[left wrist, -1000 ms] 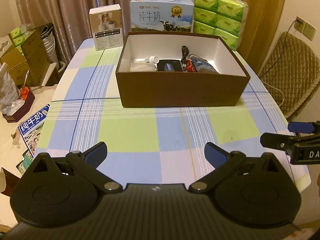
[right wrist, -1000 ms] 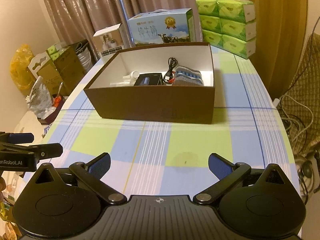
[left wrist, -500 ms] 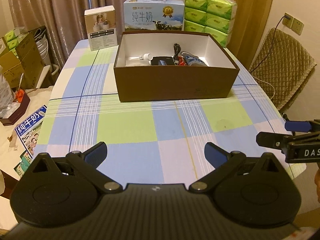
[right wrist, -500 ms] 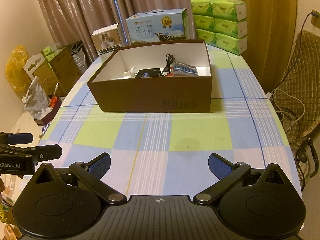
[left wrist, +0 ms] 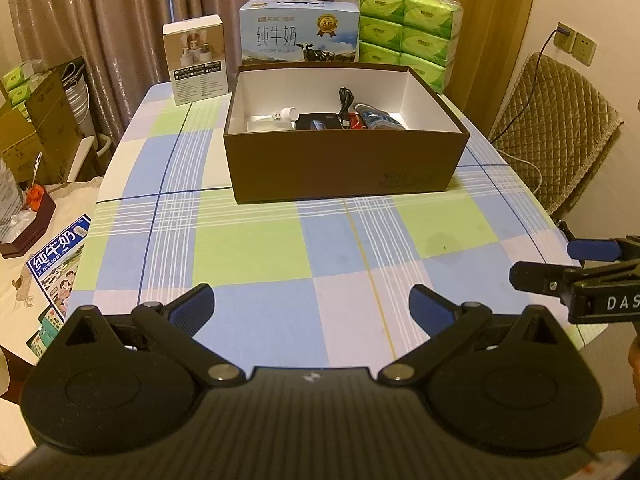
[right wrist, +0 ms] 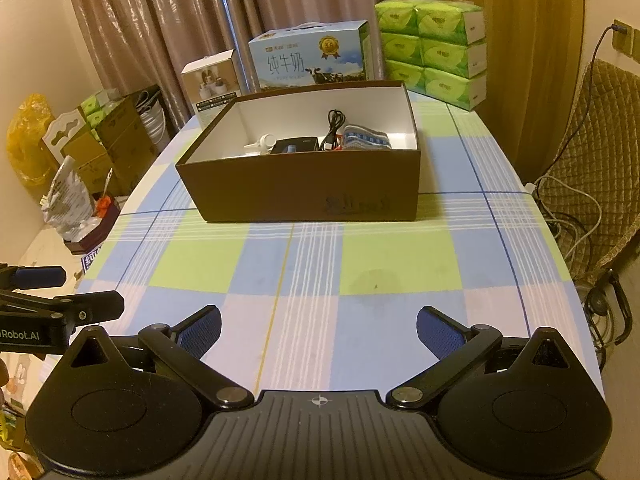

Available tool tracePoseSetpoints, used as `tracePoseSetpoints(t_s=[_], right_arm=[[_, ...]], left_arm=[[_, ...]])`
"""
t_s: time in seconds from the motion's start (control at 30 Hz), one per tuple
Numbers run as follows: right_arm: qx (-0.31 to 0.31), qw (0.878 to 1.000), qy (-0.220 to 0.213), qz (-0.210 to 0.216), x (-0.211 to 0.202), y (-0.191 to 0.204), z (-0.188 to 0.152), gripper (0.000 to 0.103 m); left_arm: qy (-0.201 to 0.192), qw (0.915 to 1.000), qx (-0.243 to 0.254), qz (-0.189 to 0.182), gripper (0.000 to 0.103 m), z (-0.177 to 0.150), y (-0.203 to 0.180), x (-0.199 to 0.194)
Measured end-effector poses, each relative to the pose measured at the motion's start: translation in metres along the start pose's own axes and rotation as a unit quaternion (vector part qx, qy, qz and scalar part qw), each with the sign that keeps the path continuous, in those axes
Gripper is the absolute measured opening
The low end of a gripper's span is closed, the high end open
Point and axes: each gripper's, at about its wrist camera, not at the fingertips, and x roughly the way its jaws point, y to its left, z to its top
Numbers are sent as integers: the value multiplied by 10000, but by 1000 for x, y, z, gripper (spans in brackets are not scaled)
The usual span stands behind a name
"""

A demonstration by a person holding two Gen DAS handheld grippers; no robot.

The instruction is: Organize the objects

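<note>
Worktop [left wrist: 248, 248] with a checked cloth carries a brown box [left wrist: 344, 168] set towards its far half, open at the top. Contents lie along the box's far side: a small white bottle [left wrist: 285, 114], a dark case [left wrist: 320, 121], a black cable [left wrist: 345, 100] resting against the back wall, and a blue-and-white patterned item [left wrist: 378, 119] at the right, beside something red that cannot be identified. Grouping inside the box suggests the loose items have already been gathered there, and no loose item shows on the cloth in front of it; the task therefore appears largely done, though this is a judgement. Left hand-held gripper [left wrist: 311, 304] hovers low over the near edge of the worktop, jaws spread wide with nothing between them. Right hand-held gripper [right wrist: 319, 326] is likewise spread wide and empty, held just beside the left at similar height and well apart from the box. Both face the box squarely, a posture consistent with standing clear. Behind the box stand a milk carton [left wrist: 298, 36], a smaller white carton [left wrist: 196, 62] and stacked green tissue packs [left wrist: 408, 28], apparently stored rather than awaiting sorting. A padded chair [left wrist: 556, 128] stands off the right edge.
</note>
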Motion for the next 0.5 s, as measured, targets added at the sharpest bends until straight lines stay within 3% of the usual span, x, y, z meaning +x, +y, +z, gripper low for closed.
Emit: tracePoseSetpoints(t_s=[0.5], right_arm=[[-1, 10000, 4, -22, 1, 2, 1, 101]], left_arm=[[-18, 10000, 0, -27, 102, 1, 2, 0]])
